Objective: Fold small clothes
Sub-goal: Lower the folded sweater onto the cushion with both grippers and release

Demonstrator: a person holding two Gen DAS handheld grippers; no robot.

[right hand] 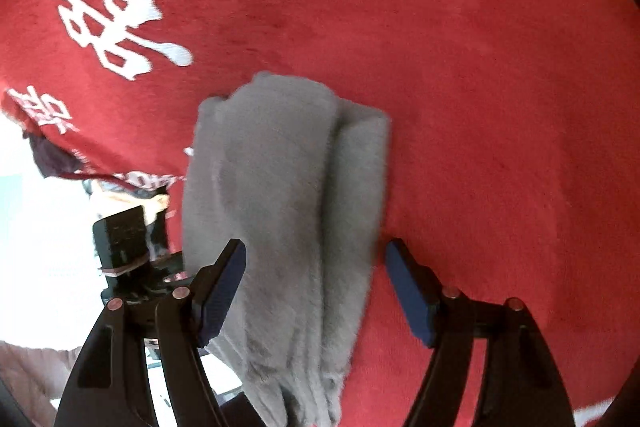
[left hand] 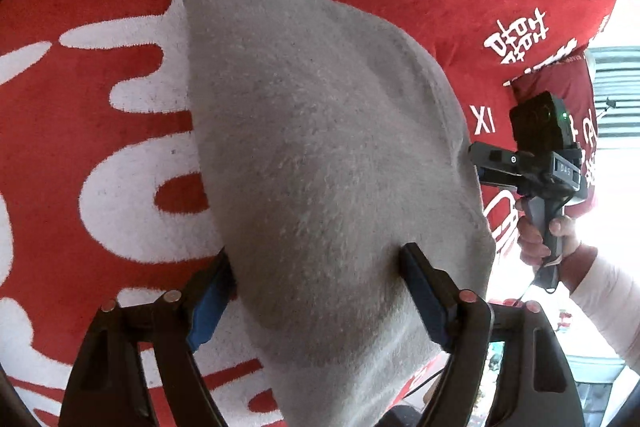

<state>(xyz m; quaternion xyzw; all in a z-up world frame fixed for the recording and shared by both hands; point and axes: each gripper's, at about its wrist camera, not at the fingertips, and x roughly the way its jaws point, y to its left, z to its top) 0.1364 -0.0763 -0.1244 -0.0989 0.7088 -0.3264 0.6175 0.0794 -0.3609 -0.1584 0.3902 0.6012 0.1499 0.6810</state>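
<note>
A small grey fleecy garment (left hand: 320, 155) lies on a red cloth with white characters (left hand: 100, 107). In the left wrist view it fills the middle, its stitched hem at the far end. My left gripper (left hand: 316, 259) is open, its blue-padded fingers on either side of the garment's near part. In the right wrist view the same garment (right hand: 288, 187) shows folded in long layers. My right gripper (right hand: 316, 255) is open, with the garment's near end between its fingers. The right gripper also shows in the left wrist view (left hand: 532, 167), held in a hand beside the garment's right edge.
The red cloth (right hand: 480, 67) covers the whole work surface and drops off at an edge on the right of the left wrist view (left hand: 592, 75). The left gripper's body (right hand: 128, 243) shows at the left of the right wrist view. Bright room background lies beyond the edge.
</note>
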